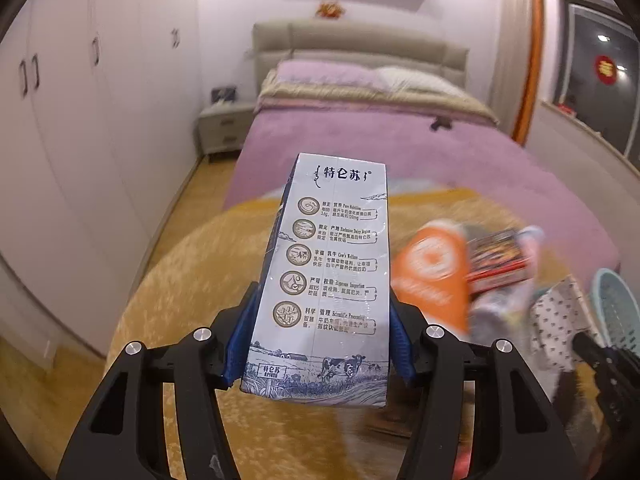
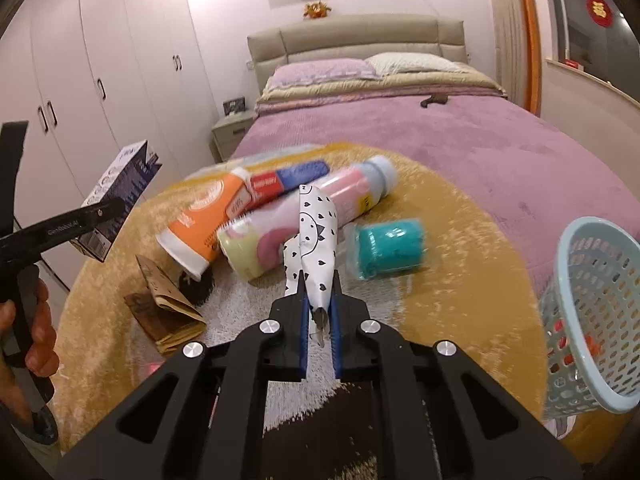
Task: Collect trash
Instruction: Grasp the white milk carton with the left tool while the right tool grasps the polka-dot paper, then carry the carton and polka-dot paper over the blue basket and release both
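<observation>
My left gripper is clamped on a milk carton, the blue pads pressing its two narrow sides near the bottom end; the carton stands up and away from me, printed face toward the camera, clear of the rug. From the right wrist view the same carton hangs at the far left, held aloft, with my left hand wrapped around the gripper handle below it. My right gripper is closed tight on a white wrapper with black hearts; the wrapper rises crumpled out of the jaws. The rest of the trash lies on the yellow round rug: an orange paper cup on its side, a pink and white bottle beside it and touching it, a teal container just right of the bottle, and a folded brown paper piece near left. A red and blue box sits behind the cup. The light blue perforated basket is tilted at the rug's right edge, something red visible inside. The bed with purple cover lies beyond the rug.
</observation>
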Motion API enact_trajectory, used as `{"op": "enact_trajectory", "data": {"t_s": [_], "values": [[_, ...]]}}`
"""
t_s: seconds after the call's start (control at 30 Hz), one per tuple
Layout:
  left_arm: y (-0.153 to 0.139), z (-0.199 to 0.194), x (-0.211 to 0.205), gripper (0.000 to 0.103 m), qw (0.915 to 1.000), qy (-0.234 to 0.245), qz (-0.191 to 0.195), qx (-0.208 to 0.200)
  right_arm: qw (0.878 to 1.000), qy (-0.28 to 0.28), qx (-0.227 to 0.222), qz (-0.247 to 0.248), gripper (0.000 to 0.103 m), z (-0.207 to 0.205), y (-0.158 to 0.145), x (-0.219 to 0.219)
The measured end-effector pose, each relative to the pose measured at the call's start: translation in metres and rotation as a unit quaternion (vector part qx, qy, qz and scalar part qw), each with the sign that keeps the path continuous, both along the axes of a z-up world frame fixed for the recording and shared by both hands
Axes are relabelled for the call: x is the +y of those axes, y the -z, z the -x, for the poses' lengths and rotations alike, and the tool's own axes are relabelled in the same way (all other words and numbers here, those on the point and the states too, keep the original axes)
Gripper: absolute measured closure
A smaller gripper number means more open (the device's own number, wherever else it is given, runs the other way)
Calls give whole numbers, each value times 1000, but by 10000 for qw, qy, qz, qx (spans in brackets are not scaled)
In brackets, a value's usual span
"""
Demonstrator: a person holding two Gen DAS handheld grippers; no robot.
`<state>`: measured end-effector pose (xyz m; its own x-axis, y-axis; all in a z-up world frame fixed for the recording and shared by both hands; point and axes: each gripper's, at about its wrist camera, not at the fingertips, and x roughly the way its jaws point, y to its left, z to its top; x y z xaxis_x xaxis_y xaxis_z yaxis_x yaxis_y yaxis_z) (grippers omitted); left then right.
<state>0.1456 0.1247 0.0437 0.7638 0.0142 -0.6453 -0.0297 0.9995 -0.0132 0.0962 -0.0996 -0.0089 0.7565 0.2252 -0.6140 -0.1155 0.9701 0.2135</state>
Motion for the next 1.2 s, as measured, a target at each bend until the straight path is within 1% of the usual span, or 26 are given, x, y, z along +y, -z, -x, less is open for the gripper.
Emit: {"op": "enact_trajectory", "data": {"t_s": [0.07,0.13,0.2,0.3,0.33,0.47,0.5,0.6,0.63,0.67,0.7,0.8,0.83,0.9,1.03,1.1,1.2], "values": [[-11,7,-12,48,9997,176,75,-148,9999,97,-89,-25,96,5,-7,-7],[-23,15,-29,48,9982,448,323,-251,9994,268,-223,-46,96,14,-16,-20],[-28,15,-47,48,9966,634,450,-276,9981,491,-357,-80,96,23,-26,-37],[-35,18,-85,48,9922,1039,619,-318,9950,864,-495,-85,96,35,-38,-68],[-38,19,-105,48,9896,1241,657,-316,9939,967,-531,-76,96,38,-41,-76],[-38,14,-165,48,9831,1713,572,-313,9851,1585,-670,22,96,52,-51,-124],[-39,14,-185,48,9805,1861,532,-325,9828,1716,-689,26,96,55,-52,-136],[-38,12,-224,48,9739,2195,487,-321,9756,2082,-697,3,96,63,-53,-173],[-36,11,-240,48,9708,2332,480,-294,9735,2181,-686,-6,96,65,-52,-184],[-33,9,-255,48,9695,2401,411,-258,9712,2289,-661,-23,96,66,-50,-196],[-30,7,-263,48,9689,2436,366,-238,9697,2362,-619,-27,96,65,-48,-206],[-20,2,-298,48,9625,2678,419,-75,9631,2649,-471,-23,96,68,-40,-236],[-18,-1,-305,48,9612,2724,425,-46,9615,2710,-442,-40,96,69,-38,-244],[-13,-2,-323,48,9574,2864,366,-3,9569,2885,-337,-71,96,70,-33,-261],[-3,3,-367,48,9449,3269,146,20,9461,3229,-22,-229,96,70,-17,-294],[2,1,-378,48,9407,3387,148,104,9417,3336,159,-393,96,69,-6,-309],[15,0,-396,48,9362,3498,189,296,9378,3416,367,-498,96,65,6,-322]]}}
